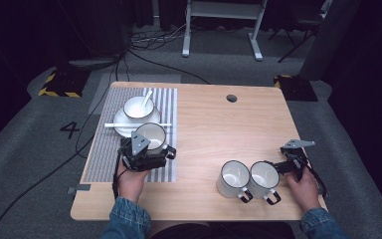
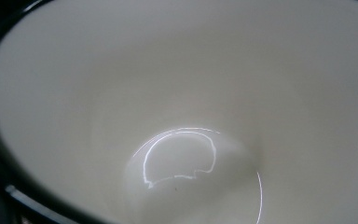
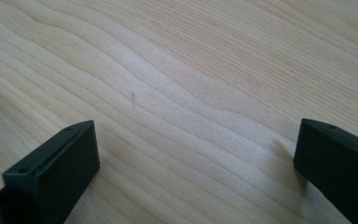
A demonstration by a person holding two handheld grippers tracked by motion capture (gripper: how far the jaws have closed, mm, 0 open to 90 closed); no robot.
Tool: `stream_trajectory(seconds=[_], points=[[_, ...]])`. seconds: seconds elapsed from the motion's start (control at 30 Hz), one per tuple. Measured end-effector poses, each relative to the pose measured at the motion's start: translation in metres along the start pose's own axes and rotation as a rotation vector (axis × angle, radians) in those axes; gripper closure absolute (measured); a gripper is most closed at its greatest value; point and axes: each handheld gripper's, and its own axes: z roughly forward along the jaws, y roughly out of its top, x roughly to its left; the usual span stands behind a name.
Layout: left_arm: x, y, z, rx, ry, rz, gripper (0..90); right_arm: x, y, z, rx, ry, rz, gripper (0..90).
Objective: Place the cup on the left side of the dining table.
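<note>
Over on the striped mat (image 1: pixel 104 149), the left gripper (image 1: pixel 146 155) has a white enamel mug (image 1: pixel 150 135) right at its front, dark rim and pale inside, just beside the plate (image 1: pixel 125 130) that carries a bowl (image 1: pixel 138 107) with a spoon (image 1: pixel 145 98) in it, a chopstick (image 1: pixel 119 125) lying across. From the left gripper view, the mug's glossy inside (image 2: pixel 182 116) swallows everything, so I cannot tell how those fingers stand. On the bare wooden worktop (image 1: pixel 209 124), the right gripper (image 1: pixel 287 164) sits just beside two more mugs (image 1: pixel 248 180) that stand touching, handles toward the person. Its fingers (image 3: pixel 56 172) are spread wide over plain wood grain, gripping nothing at all.
</note>
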Motion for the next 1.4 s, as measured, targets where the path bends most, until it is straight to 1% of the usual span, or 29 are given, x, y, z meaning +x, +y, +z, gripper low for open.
stream_trajectory(seconds=[0.07, 0.13, 0.4, 0.5, 0.53, 0.57, 0.6, 0.63, 0.7, 0.73, 0.8, 0.83, 0.9, 1.0, 1.03, 1.17, 1.2, 1.23, 1.3, 1.4], points=[[0.006, 0.000, -0.001, 0.011, 0.038, 0.002, 3.1, 0.000, 0.000, 0.000, 0.000, 0.000, 0.001, 0.2], [0.011, -0.001, -0.001, 0.014, 0.065, 0.000, 3.1, 0.000, 0.000, 0.000, -0.001, 0.000, 0.002, 0.2], [0.040, -0.005, -0.001, -0.001, 0.138, -0.089, 3.1, 0.000, 0.000, 0.000, 0.000, 0.000, 0.000, 0.2], [0.045, -0.006, 0.003, 0.018, 0.172, -0.094, 3.1, 0.000, 0.000, 0.000, 0.000, 0.000, 0.003, 0.2], [0.047, -0.007, 0.006, 0.025, 0.188, -0.102, 3.1, 0.000, 0.000, 0.000, 0.000, 0.000, 0.003, 0.2], [0.048, -0.008, 0.008, 0.022, 0.193, -0.109, 3.1, 0.000, 0.000, 0.000, 0.000, 0.000, 0.002, 0.2], [0.051, -0.009, 0.010, 0.031, 0.200, -0.111, 3.1, 0.000, 0.000, 0.000, 0.000, 0.000, 0.002, 0.2], [0.052, -0.010, 0.011, 0.042, 0.203, -0.111, 3.1, 0.000, 0.000, 0.000, 0.000, 0.000, 0.002, 0.2], [0.054, -0.012, 0.016, 0.055, 0.197, -0.130, 3.1, 0.000, 0.000, 0.000, 0.000, 0.000, 0.002, 0.2], [0.055, -0.014, 0.018, 0.058, 0.199, -0.130, 3.1, 0.000, 0.000, 0.000, 0.000, 0.000, 0.002, 0.2], [0.055, -0.017, 0.021, 0.085, 0.200, -0.120, 3.1, 0.000, 0.000, 0.000, 0.000, 0.000, 0.002, 0.2], [0.055, -0.018, 0.022, 0.093, 0.205, -0.111, 3.1, 0.000, 0.000, 0.000, 0.000, 0.000, 0.002, 0.2], [0.056, -0.020, 0.024, 0.104, 0.209, -0.109, 3.1, 0.000, 0.000, 0.000, 0.000, 0.000, 0.002, 0.2], [0.056, -0.024, 0.027, 0.115, 0.209, -0.118, 3.1, 0.000, 0.000, 0.000, 0.000, 0.000, 0.002, 0.2], [0.057, -0.025, 0.027, 0.136, 0.209, -0.112, 3.1, 0.000, 0.000, 0.000, 0.000, 0.001, 0.002, 0.2], [0.058, -0.030, 0.030, 0.158, 0.200, -0.127, 3.1, 0.000, 0.000, 0.000, 0.000, 0.000, 0.002, 0.2], [0.059, -0.031, 0.031, 0.178, 0.197, -0.121, 3.1, 0.000, 0.000, 0.000, 0.000, 0.000, 0.002, 0.2], [0.059, -0.032, 0.032, 0.178, 0.196, -0.122, 3.1, 0.000, 0.000, 0.000, 0.000, 0.000, 0.002, 0.2], [0.060, -0.033, 0.034, 0.196, 0.198, -0.115, 3.1, 0.000, 0.000, 0.000, 0.000, 0.000, 0.002, 0.2], [0.060, -0.036, 0.038, 0.215, 0.185, -0.123, 3.1, 0.000, 0.000, 0.000, 0.000, 0.000, 0.003, 0.2]])
